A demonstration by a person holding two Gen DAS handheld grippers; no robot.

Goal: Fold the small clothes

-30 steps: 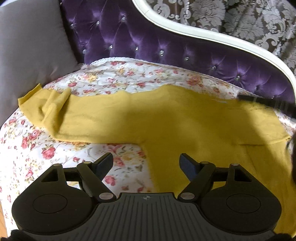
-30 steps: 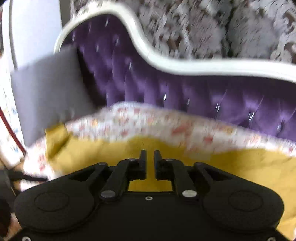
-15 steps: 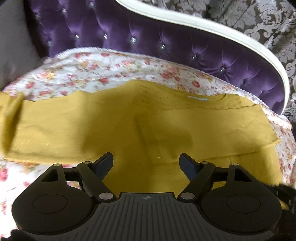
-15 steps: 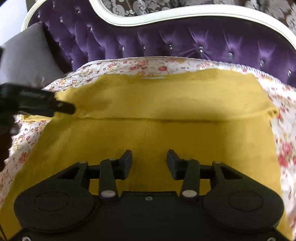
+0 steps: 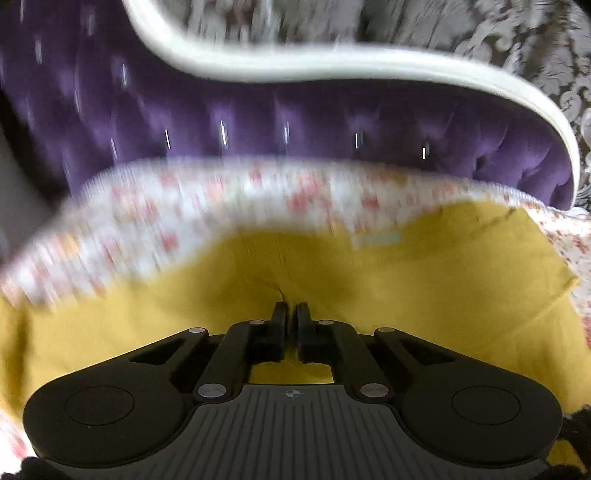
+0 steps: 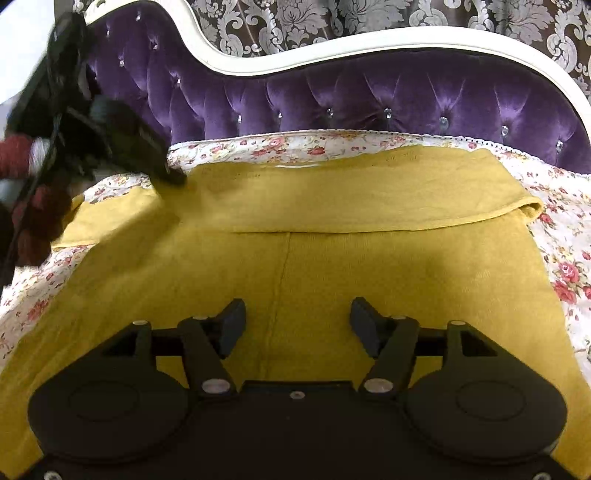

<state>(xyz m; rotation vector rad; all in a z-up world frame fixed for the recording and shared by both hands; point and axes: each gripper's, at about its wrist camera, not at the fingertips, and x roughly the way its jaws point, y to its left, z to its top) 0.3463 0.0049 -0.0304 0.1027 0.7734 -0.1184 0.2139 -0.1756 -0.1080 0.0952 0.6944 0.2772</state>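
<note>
A mustard-yellow garment (image 6: 332, 266) lies spread on a floral sheet (image 6: 561, 236), with one sleeve folded across its top. In the left wrist view my left gripper (image 5: 290, 310) is shut on a pinch of the yellow garment (image 5: 424, 295) near its upper edge; the view is motion-blurred. In the right wrist view my right gripper (image 6: 297, 321) is open and empty, low over the garment's middle seam. The left gripper (image 6: 122, 144) also shows there at the garment's upper left corner, its tip on the cloth.
A purple tufted sofa back (image 6: 369, 96) with a white frame (image 6: 369, 40) rises just behind the sheet. Patterned curtain (image 6: 332, 18) hangs behind it. The sheet's right side (image 5: 576, 251) shows beside the garment.
My left gripper has closed on the garment's upper part and is moving. My right gripper has opened wider and stays over the garment's middle.
</note>
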